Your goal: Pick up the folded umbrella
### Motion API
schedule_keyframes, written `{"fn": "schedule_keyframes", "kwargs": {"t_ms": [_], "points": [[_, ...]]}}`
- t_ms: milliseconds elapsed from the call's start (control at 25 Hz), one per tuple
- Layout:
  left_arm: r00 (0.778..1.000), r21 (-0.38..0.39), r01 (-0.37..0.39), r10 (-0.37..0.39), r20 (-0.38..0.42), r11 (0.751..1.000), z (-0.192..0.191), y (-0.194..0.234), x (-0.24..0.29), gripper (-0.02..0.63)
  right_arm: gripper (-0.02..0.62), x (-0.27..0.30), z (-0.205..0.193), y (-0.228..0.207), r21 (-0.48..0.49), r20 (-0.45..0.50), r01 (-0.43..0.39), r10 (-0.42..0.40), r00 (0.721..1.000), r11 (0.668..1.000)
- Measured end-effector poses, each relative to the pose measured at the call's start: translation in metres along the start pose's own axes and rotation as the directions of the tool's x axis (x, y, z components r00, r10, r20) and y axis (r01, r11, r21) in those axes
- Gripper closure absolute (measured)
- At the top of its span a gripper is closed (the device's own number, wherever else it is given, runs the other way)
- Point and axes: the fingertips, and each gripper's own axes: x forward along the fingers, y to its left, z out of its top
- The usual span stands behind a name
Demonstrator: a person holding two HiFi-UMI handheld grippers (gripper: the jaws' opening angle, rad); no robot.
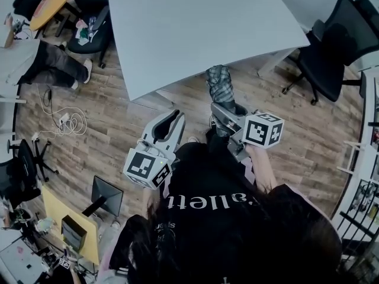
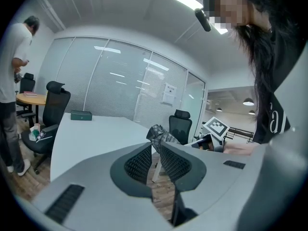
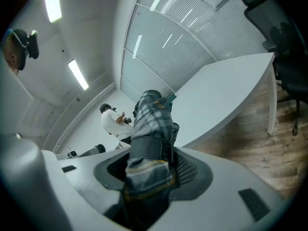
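The folded umbrella (image 1: pixel 219 84) is a short plaid bundle in grey and green. My right gripper (image 1: pixel 222 109) is shut on it, and it sticks out forward past the jaws, off the floor and in front of the white table (image 1: pixel 195 22). In the right gripper view the umbrella (image 3: pixel 151 114) fills the gap of that gripper (image 3: pixel 154 150), with a strap band across it. My left gripper (image 1: pixel 177 116) hangs beside it to the left, shut on nothing, its tips together. From the left gripper (image 2: pixel 153 146) the umbrella (image 2: pixel 156 133) shows just beyond the jaws.
Black office chairs stand at the right (image 1: pixel 331 46) and the far left (image 1: pixel 89 28) of the table. A person in a white shirt (image 2: pixel 12 81) stands at the left. A green box (image 2: pixel 81 115) lies on the table. A monitor (image 1: pixel 106 197) and cables (image 1: pixel 65 123) lie on the wooden floor.
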Motion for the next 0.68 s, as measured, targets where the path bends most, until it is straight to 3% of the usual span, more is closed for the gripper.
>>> {"fn": "schedule_keyframes", "kwargs": {"t_ms": [680], "points": [[0.997,0.002,0.032,-0.032,0.065,1.000,-0.004,0.008,-0.038,0.534,0.373,0.001,-0.019,0.027,-0.009,0.025,0.037,-0.037,0.999,0.999]]}}
